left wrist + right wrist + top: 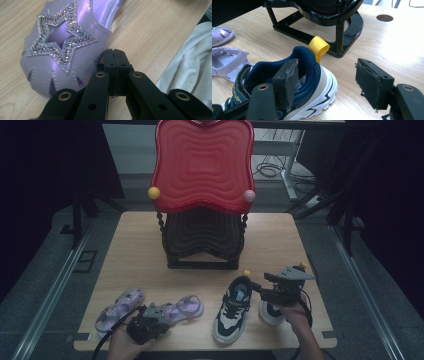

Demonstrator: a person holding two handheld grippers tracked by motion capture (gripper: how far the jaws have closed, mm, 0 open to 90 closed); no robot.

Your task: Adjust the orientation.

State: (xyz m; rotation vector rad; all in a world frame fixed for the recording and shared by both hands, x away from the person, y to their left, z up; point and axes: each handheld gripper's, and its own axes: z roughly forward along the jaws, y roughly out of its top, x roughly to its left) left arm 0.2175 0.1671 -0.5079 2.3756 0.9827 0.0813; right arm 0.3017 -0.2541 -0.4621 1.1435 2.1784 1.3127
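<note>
Two purple sandals (120,305) (185,307) lie near the table's front left. My left gripper (161,313) is by the right-hand one. In the left gripper view its jaws are shut together (115,53), with nothing between them, right beside the sandal's star-trimmed front (62,40). A navy and white sneaker (231,312) lies at front right, and its mate (270,312) is partly under my right hand. My right gripper (253,286) is open astride the sneaker's heel (312,65). One pad (287,75) is inside the shoe, the other pad (368,80) outside. A yellow heel loop (319,47) stands up.
A stand with a red wavy top shelf (202,162) over a black lower shelf (202,240) occupies the table's (140,245) far middle; its black frame (342,32) is just beyond the sneaker. White cloth (192,62) hangs past the table's front edge.
</note>
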